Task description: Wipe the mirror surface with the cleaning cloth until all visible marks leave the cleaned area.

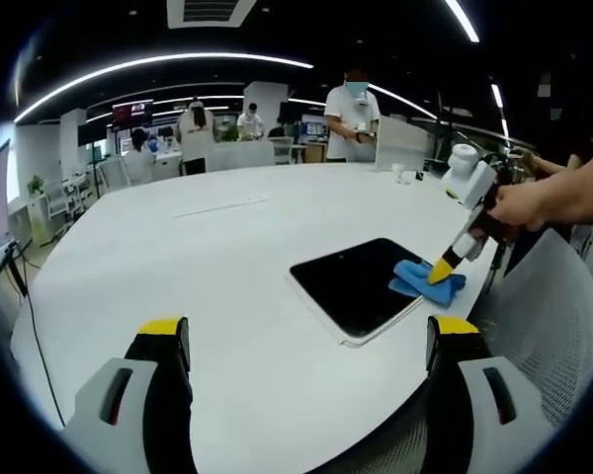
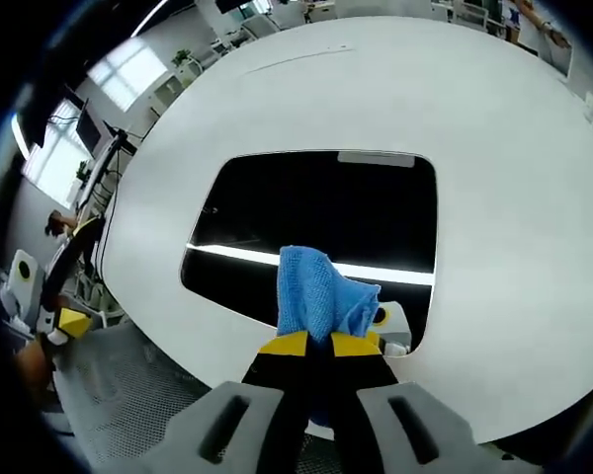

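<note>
A dark, white-framed mirror (image 1: pixel 361 281) lies flat on the white table (image 1: pixel 217 257), near its right edge. In the left gripper view my right gripper (image 1: pixel 441 271) comes in from the right, held by a hand, and presses a blue cloth (image 1: pixel 422 280) onto the mirror's right corner. My left gripper (image 1: pixel 306 341) hovers open over the table, short of the mirror, with nothing between its yellow-tipped jaws. In the right gripper view my right gripper (image 2: pixel 319 344) is shut on the blue cloth (image 2: pixel 316 296), which rests on the mirror (image 2: pixel 316 207); a bright strip light reflects in the glass.
Several people (image 1: pixel 354 114) stand at desks beyond the far side of the table. A small white object (image 1: pixel 399 174) sits near the far edge. A grey mesh chair back (image 1: pixel 544 316) stands close on the right. The left gripper (image 2: pixel 64 321) shows at the left edge.
</note>
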The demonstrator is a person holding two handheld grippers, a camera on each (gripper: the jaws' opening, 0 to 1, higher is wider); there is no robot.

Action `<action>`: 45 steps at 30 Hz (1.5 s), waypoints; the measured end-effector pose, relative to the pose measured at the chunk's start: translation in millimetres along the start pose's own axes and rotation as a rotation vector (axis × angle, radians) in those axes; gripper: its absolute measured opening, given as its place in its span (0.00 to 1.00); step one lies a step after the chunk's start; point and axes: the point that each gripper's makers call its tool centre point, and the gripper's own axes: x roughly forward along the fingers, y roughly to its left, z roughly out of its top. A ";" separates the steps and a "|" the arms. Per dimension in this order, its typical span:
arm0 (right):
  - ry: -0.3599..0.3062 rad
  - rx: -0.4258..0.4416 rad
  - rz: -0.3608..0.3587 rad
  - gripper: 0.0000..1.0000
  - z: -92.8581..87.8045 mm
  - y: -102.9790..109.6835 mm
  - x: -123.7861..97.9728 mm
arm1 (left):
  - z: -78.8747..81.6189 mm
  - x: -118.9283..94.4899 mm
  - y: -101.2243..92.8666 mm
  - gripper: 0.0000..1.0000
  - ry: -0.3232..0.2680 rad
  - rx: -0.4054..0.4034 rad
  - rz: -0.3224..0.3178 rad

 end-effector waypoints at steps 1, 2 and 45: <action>-0.001 0.000 0.001 0.00 0.6 -0.8 1.2 | 0.0 -0.1 -0.2 0.99 0.001 0.000 0.000; -0.002 0.002 0.003 0.00 0.8 -1.2 1.5 | 0.2 -0.1 0.0 0.99 0.000 0.000 0.001; 0.001 0.026 -0.027 0.00 -3.1 -43.7 -11.6 | -0.1 -0.1 0.2 0.99 -0.002 -0.002 0.000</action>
